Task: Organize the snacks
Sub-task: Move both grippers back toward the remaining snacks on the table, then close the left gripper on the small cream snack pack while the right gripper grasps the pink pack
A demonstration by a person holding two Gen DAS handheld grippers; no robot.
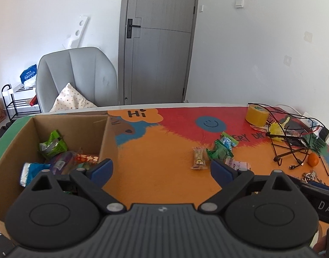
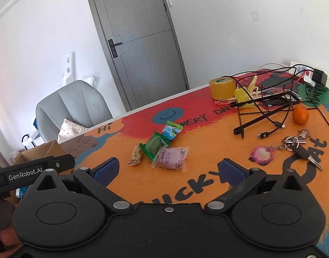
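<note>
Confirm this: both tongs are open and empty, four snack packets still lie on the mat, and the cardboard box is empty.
Wrong on the box. The left wrist view shows the cardboard box already holding several snacks, such as a green packet. The rest holds: left tongs and right tongs are open and empty, four packets on the mat.

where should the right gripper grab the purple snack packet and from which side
Grip the purple snack packet across its puffy middle, coming down from above with the open right gripper. It lies flat on the table mat, so the crimped ends are thin. Its far corner touches the green packet; probably close from the near and right sides.
</note>
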